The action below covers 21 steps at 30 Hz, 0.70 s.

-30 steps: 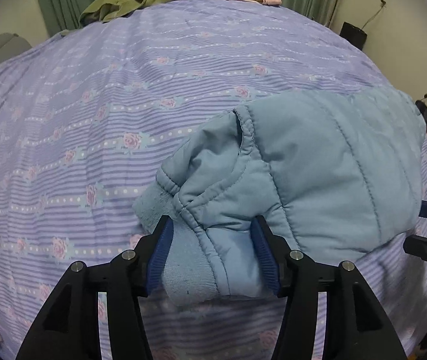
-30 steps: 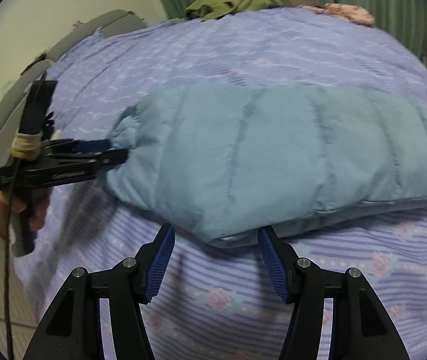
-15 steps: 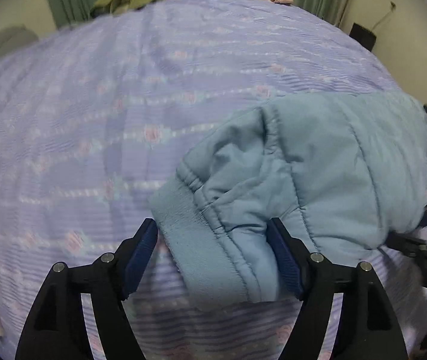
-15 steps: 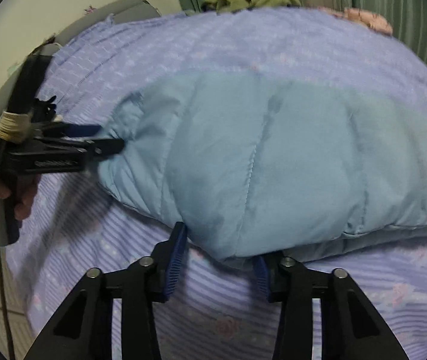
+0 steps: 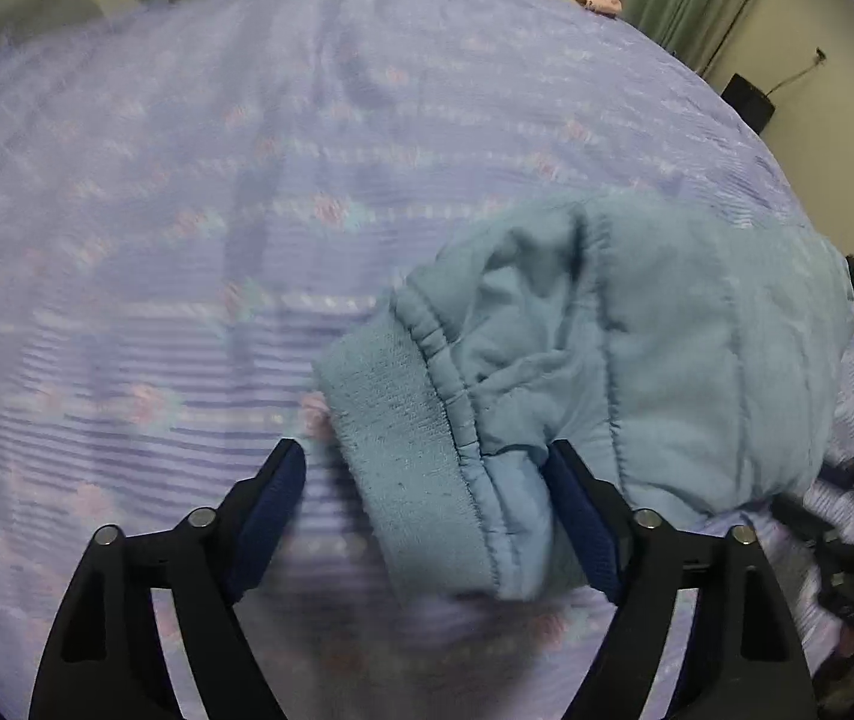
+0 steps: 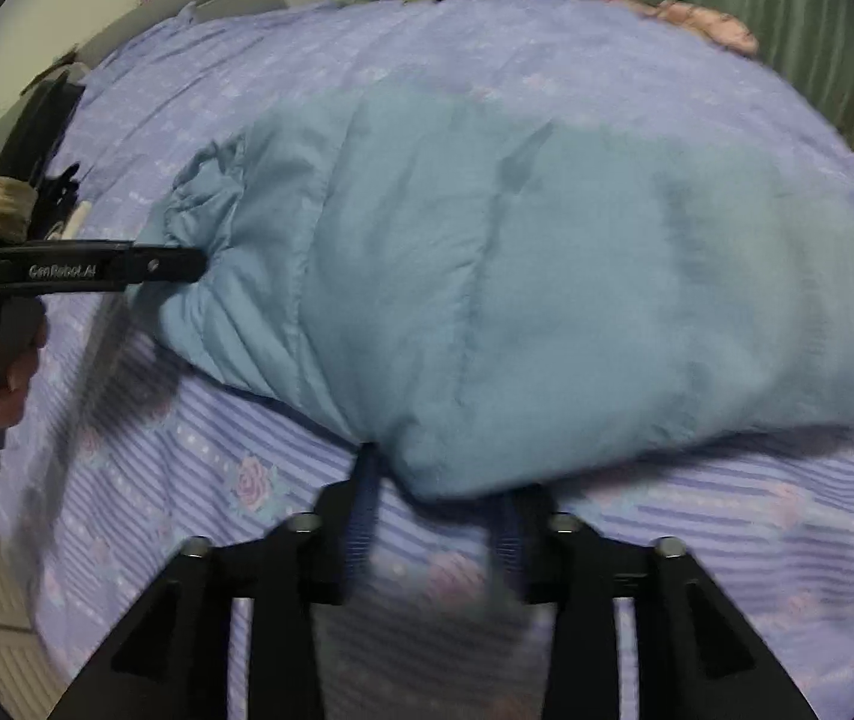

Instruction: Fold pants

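The quilted blue pants (image 6: 547, 276) lie folded on the bed (image 5: 186, 210) near its front edge. The left gripper (image 5: 433, 516) has just opened, jaws slack around the ribbed cuff (image 5: 408, 456). The right gripper (image 6: 439, 516), jaws reopening, straddles the pants' near edge; grip unclear.

The right claw's (image 6: 436, 495) tips were hidden under the blurry blue pants (image 6: 547, 276). The hand (image 6: 9, 360) was cut off at the edge.

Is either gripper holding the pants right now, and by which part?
Left gripper: nothing held; its jaws have just been opening around the cuff of the pants. Right gripper: jaws, just opening, straddle the folded edge; grip cannot be told.
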### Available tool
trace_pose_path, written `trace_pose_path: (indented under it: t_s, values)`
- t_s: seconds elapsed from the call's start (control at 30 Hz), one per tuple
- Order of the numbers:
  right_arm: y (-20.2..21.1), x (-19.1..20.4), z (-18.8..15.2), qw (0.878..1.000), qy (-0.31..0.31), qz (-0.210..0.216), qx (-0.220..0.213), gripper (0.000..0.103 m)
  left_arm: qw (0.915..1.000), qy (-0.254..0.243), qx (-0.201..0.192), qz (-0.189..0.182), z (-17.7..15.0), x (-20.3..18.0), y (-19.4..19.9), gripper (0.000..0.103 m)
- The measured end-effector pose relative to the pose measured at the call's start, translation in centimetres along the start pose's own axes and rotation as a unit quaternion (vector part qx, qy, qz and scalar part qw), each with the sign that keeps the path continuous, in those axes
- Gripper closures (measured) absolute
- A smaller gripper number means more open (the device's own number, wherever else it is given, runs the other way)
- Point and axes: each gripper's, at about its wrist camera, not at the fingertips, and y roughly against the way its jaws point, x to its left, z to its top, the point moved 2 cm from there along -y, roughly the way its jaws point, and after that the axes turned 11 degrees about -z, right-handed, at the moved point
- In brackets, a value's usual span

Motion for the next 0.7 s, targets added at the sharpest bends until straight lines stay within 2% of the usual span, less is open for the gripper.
trace_pose_path:
  t_s: [0.03, 0.07, 0.1, 0.17, 0.3, 0.4, 0.47, 0.53, 0.7]
  values:
    - [1.6, -0.7, -0.1, 1.0, -0.009, -0.022, -0.018, 0.043, 0.9991, -0.023, -0.021, 0.027, 0.0, -1.2, 2.0, 0.025]
    - [3.2, -1.7, -0.2, 0.998, -0.023, -0.043, -0.04, 0.028, 0.9972, -0.043, -0.04, 0.045, -0.1, -2.2, 3.4, 0.025]
    - [4.5, -2.7, -0.3, 0.996, -0.038, -0.06, -0.059, 0.021, 0.9951, -0.06, -0.055, 0.056, -0.1, -3.0, 4.5, 0.025]
    - [7.2, -6.1, -0.5, 0.986, -0.086, -0.102, -0.101, 0.021, 0.9891, -0.105, -0.081, 0.063, 0.0, -6.0, 6.7, 0.025]
    - [7.8, -13.4, -0.6, 0.968, -0.165, -0.151, -0.114, 0.021, 0.984, -0.15, -0.096, 0.007, 0.3, -11.4, 7.0, 0.029]
    - [6.4, -18.4, -0.4, 0.959, -0.208, -0.162, -0.105, 0.021, 0.9792, -0.175, -0.096, -0.039, 0.8, -15.9, 4.8, 0.047]
    - [5.2, -21.3, -0.3, 0.953, -0.237, -0.159, -0.1, 0.021, 0.9776, -0.173, -0.088, -0.081, 1.5, -18.6, 2.9, 0.065]
    - [3.8, -23.6, 0.3, 0.95, -0.26, -0.152, -0.088, 0.021, 0.9765, -0.16, -0.084, -0.118, 2.3, -21.0, 0.8, 0.074]
    - [0.9, -26.9, 0.8, 0.943, -0.296, -0.127, -0.081, 0.021, 0.98, -0.125, -0.07, -0.138, 4.2, -24.6, -3.5, 0.089]
